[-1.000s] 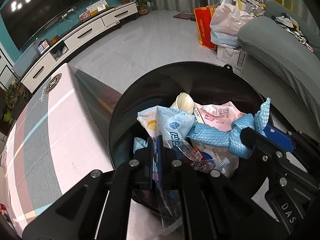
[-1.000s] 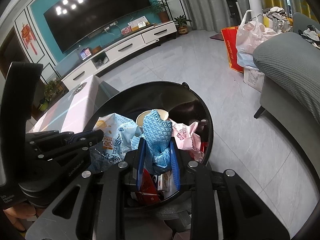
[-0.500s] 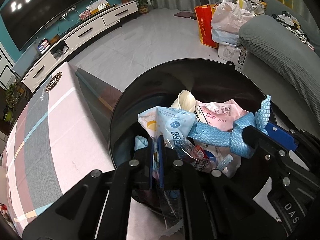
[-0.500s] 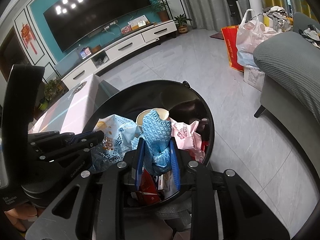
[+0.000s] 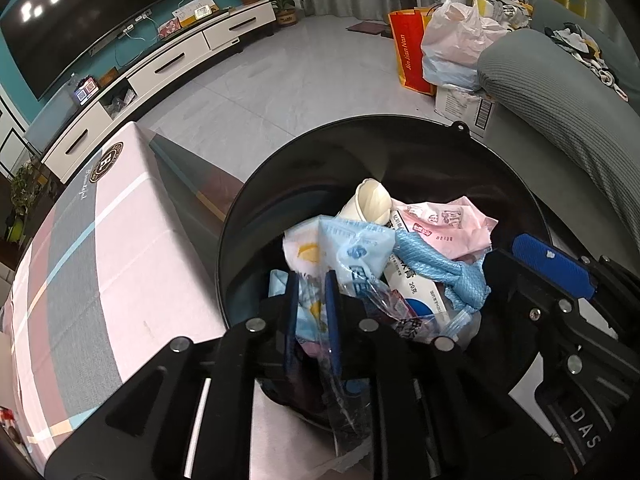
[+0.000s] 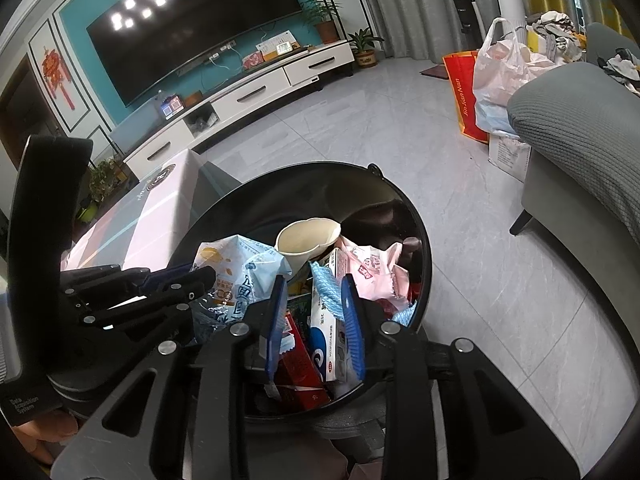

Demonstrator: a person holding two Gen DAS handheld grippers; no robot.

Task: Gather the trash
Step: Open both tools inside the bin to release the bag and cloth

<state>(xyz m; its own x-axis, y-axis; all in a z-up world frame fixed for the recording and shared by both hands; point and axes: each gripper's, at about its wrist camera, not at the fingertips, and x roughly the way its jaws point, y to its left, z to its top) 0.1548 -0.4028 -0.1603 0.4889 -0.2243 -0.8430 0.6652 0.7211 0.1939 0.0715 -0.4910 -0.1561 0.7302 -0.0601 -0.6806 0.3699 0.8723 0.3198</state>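
A round black trash bin (image 5: 400, 148) (image 6: 416, 216) holds a paper cup (image 5: 372, 200) (image 6: 304, 240), a pink wrapper (image 5: 444, 220) (image 6: 372, 276), a white box and other packets. My left gripper (image 5: 312, 284) is over the bin's near rim and pinches a light blue snack bag (image 5: 348, 252) (image 6: 236, 276). My right gripper (image 6: 314, 292) has opened; a blue mesh cloth (image 5: 436, 264) (image 6: 326, 288) lies loose in the bin between its fingers. The right gripper also shows in the left wrist view (image 5: 552, 264).
A table with a pink, grey and blue plaid cloth (image 5: 92, 264) (image 6: 160, 208) stands left of the bin. A grey sofa (image 5: 568, 92) (image 6: 580, 128) is on the right. Bags (image 5: 452, 40) and a white TV cabinet (image 6: 260, 92) stand across the tiled floor.
My right gripper has opened and let go of the blue cloth, which dropped lower into the bin. My left gripper's jaws have parted slightly around the snack bag.
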